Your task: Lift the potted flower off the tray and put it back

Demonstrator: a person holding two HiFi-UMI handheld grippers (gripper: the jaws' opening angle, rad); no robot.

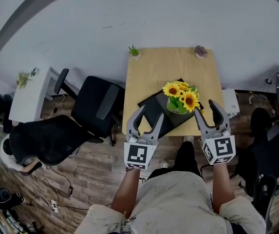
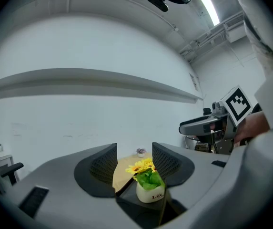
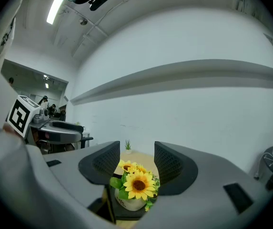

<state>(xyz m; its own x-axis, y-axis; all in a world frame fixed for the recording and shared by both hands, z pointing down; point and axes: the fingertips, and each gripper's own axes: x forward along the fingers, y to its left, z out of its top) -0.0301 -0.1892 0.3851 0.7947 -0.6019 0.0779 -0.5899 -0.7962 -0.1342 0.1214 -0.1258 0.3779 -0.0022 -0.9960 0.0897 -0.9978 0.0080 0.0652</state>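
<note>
right gripper (image 3: 135, 157): jaws stood wide apart | potted flower (image 3: 137, 186): sat just beyond them, framed in the gap, untouched, upright on the dark tray (image 3: 122, 214) | far behind: small green plant (image 3: 127, 145)

Colours noted. The potted flower (image 1: 181, 97) has yellow petals, brown centres and green leaves, and its pot (image 2: 150, 193) is white with dark lettering. The tray (image 1: 154, 112) is plain black. The table (image 1: 154, 69) is pale wood.

The left gripper (image 1: 151, 112) and right gripper (image 1: 205, 107) are grey, with darker pads (image 2: 103, 163) in a fine mesh pattern. Each carries a white cube with black square markers.

The floor (image 1: 95, 162) is brown-grey planks, the wall (image 1: 129, 18) white and the chair (image 1: 98, 104) black. At the far table edge are a small green plant (image 1: 135, 51) and a purplish plant (image 1: 200, 51), both in white pots.
</note>
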